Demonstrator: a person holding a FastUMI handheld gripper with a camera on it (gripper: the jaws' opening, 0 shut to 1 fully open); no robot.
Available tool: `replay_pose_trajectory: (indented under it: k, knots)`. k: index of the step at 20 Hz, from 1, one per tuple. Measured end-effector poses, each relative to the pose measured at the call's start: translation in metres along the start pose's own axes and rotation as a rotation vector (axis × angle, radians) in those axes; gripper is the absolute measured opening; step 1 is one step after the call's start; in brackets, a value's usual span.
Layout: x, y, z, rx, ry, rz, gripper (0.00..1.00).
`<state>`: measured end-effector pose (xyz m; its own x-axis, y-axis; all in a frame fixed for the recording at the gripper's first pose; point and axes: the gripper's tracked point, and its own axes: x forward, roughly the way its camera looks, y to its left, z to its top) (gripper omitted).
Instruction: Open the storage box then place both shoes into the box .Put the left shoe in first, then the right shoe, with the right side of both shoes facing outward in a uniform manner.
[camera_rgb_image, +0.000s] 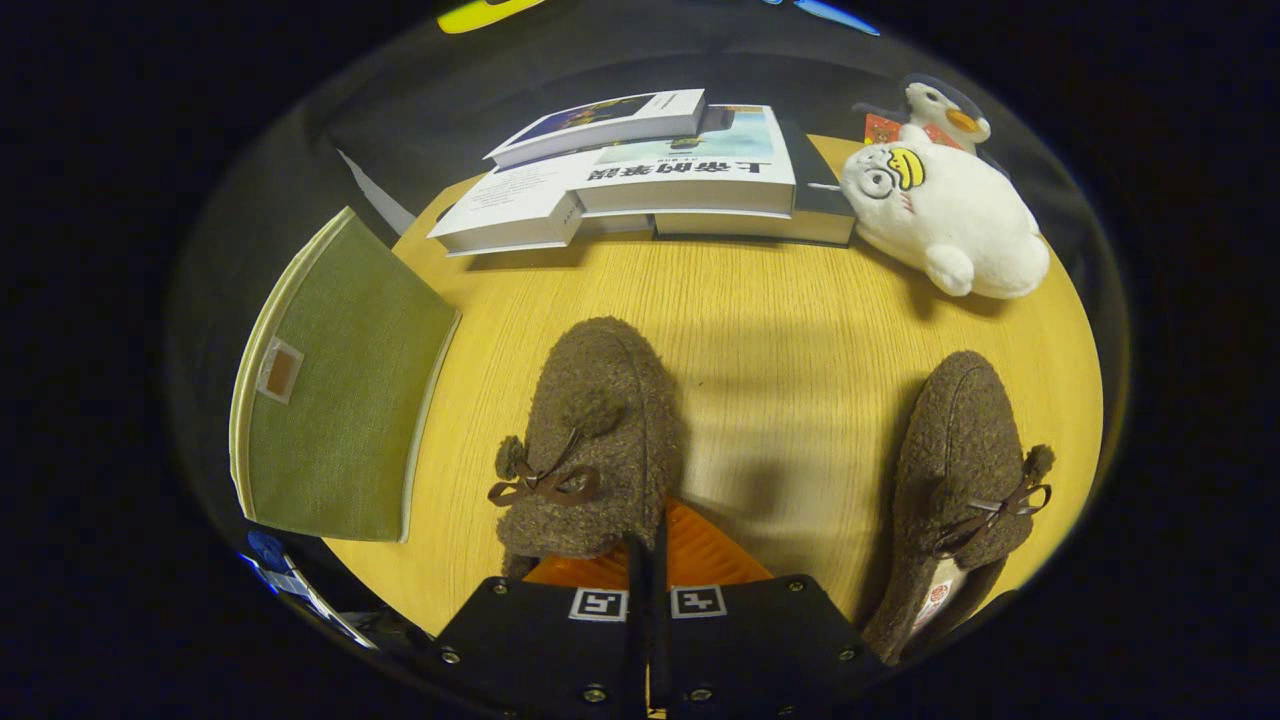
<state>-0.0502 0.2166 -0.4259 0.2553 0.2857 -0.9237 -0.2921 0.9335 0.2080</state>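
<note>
The gripper (648, 545) is nearest to the camera, and its two fingers are pressed together, with only a thin line between them. Nothing is held between them. The tips come to the heel end of one brown fuzzy shoe (590, 440), the one on the left as the camera looks, and from this angle one cannot tell if they touch it or only hover above it.

This shoe is the landmark for the rest. It lies on a light wooden table (790, 340) with its toe pointing away from the gripper, and it has a small brown bow with a pompom on its top. To the right of it, well apart with bare wood between, lies the second brown shoe (960, 470), also with toe pointing away. It has the same bow, and a label shows inside its opening.

To the left of the first shoe, near it, is the green fabric storage box (335, 400), at the table's edge. Its flat green lid faces up and is closed, with a small brown tab on the side far from the shoe.

Beyond the first shoe, at the far side of the table, is a stack of books (650, 180). To the right of the books, and beyond the second shoe, a white plush toy (945, 215) lies on the table, with a smaller penguin plush (945, 108) just behind it.
</note>
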Motion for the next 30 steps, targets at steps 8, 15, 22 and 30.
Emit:
replay_pose_trajectory:
  k: [8, 15, 22, 30]
  knots:
    - [-0.034, 0.009, 0.015, 0.018, 0.015, 0.029, 0.02]
    - [-0.084, 0.034, 0.045, 0.011, -0.043, 0.085, 0.02]
    - [-0.109, 0.062, 0.063, -0.047, -0.068, 0.111, 0.02]
    - [-0.122, 0.120, 0.083, -0.095, -0.050, 0.183, 0.02]
